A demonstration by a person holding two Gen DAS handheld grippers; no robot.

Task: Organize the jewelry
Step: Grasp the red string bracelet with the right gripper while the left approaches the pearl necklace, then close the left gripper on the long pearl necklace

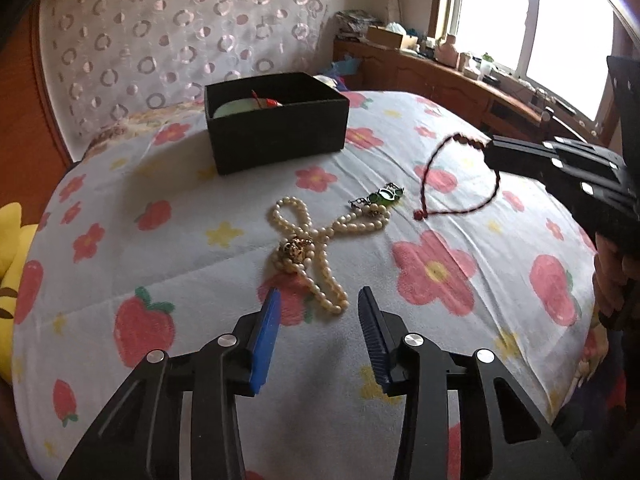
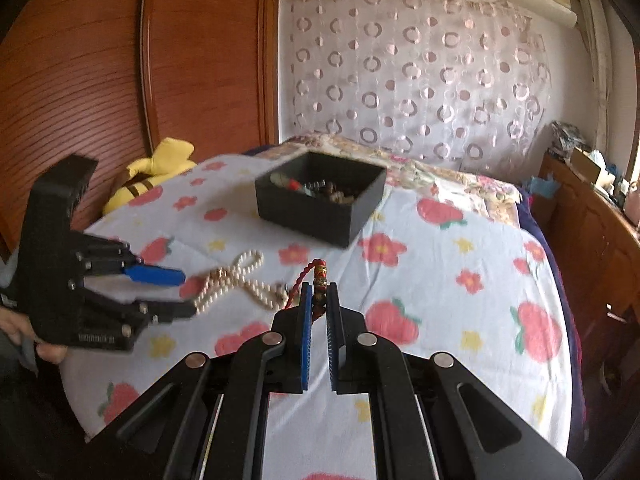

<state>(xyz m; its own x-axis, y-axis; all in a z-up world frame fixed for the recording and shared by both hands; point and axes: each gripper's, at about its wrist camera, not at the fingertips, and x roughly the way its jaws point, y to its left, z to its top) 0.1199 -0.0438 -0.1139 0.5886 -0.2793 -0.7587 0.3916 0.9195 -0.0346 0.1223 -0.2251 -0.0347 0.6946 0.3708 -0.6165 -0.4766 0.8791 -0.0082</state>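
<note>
The red cord bracelet [image 2: 319, 280] is hanging lifted above the bed [image 1: 460, 248], pinched in the closed right tongs [image 2: 319, 286]. The pearl necklace [image 1: 308, 248] is lying on the bed before the half-open, empty left tongs [image 1: 318, 300]. Behind is sitting the black box [image 1: 276, 128].

Home bedroom, bed with flower-print quilt [image 1: 400, 340], wooden wardrobe [image 2: 100, 80] at ten o'clock, patterned curtain [image 2: 420, 80] at twelve, cluttered window-side cabinet [image 1: 420, 72].
</note>
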